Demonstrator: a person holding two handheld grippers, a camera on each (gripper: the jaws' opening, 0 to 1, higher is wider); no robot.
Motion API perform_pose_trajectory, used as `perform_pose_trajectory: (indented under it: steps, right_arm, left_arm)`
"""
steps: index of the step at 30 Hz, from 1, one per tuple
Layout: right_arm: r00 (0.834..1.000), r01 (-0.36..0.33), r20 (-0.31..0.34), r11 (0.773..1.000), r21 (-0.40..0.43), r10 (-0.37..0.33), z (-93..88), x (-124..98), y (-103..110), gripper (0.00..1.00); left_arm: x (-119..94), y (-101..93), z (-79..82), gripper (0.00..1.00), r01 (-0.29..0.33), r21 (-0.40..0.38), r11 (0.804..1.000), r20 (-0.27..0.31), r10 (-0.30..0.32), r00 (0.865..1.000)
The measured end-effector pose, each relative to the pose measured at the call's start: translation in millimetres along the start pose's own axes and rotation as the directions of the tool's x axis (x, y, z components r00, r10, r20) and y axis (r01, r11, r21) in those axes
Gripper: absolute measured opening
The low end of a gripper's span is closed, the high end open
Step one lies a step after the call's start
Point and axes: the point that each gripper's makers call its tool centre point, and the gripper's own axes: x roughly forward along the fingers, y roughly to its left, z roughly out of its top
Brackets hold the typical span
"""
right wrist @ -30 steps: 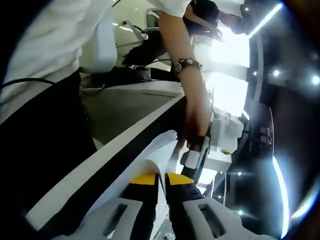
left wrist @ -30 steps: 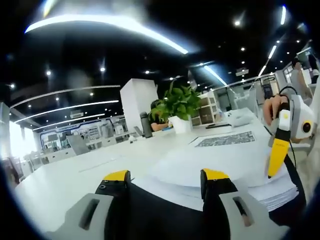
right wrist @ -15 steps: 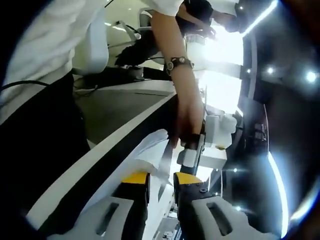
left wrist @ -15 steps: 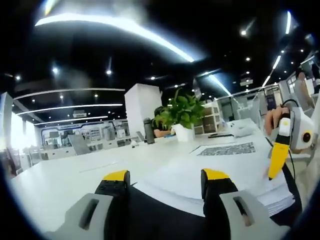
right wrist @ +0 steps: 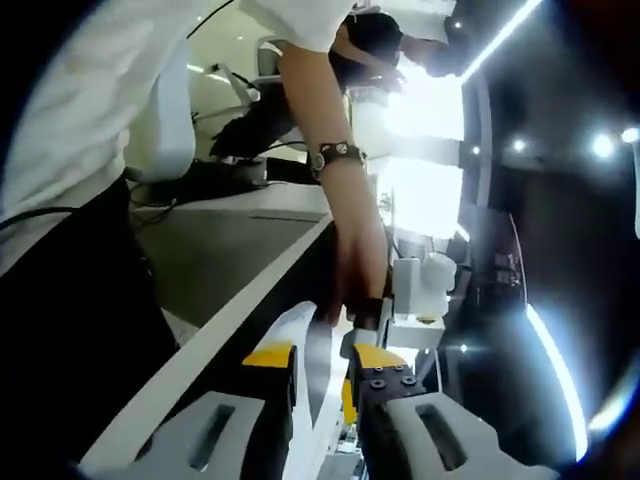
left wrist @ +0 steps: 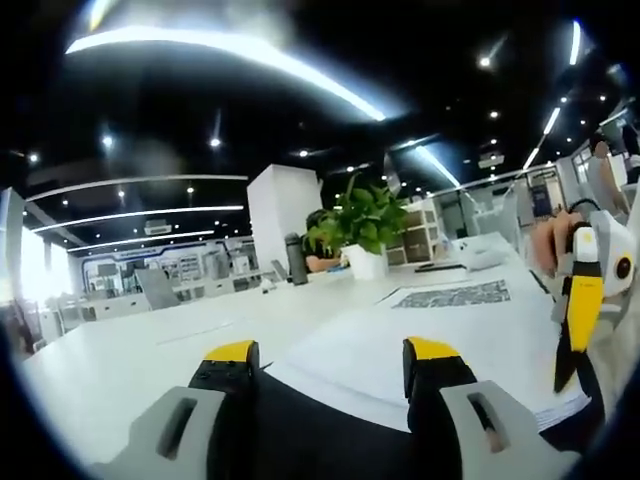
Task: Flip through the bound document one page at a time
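The bound document (left wrist: 400,350), a stack of white pages, lies on the white table (left wrist: 140,350) in front of my left gripper (left wrist: 332,350). Its yellow-tipped jaws stand wide open at the stack's near edge, holding nothing. At the stack's right side, my right gripper (left wrist: 575,320) points down at the pages, a hand behind it. In the right gripper view, my right gripper (right wrist: 322,357) is open, with the edge of a curled page (right wrist: 300,325) standing loose between its jaws. Beyond it a hand (right wrist: 355,275) holds the white left gripper (right wrist: 410,295).
A potted plant (left wrist: 362,225) and a dark bottle (left wrist: 295,255) stand at the table's far side, and a patterned sheet (left wrist: 450,296) lies beyond the document. In the right gripper view, the person's torso (right wrist: 100,120) and the table edge (right wrist: 230,320) are close on the left.
My right gripper's jaws have parted from nearly shut on the page to open. The lifted page has settled flatter, and the right gripper sits lower at the stack's side. My left gripper stayed put.
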Motion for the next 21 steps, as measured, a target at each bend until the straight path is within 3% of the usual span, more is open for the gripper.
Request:
perform_pose_trajectory:
  steps: [12,15,21]
  right_arm:
    - [0.999,0.001,0.050,0.998,0.069,-0.004,4.3,1.0,-0.5,0.23]
    - [0.998,0.010,0.058,0.997,0.079,-0.014,4.4,0.7,-0.6,0.23]
    - [0.998,0.013,0.066,0.998,0.061,-0.017,9.3,2.1,-0.9,0.23]
  left_arm:
    - [-0.9,-4.7,-0.6,0.59,0.003,0.002,1.000,-0.001,-0.003,1.000]
    - [-0.5,-5.9,-4.6,0.58,-0.001,0.024,1.000,-0.023,0.001,1.000]
    - [-0.4,-4.5,-5.0,0.58,0.000,0.030,1.000,-0.029,0.001,1.000]
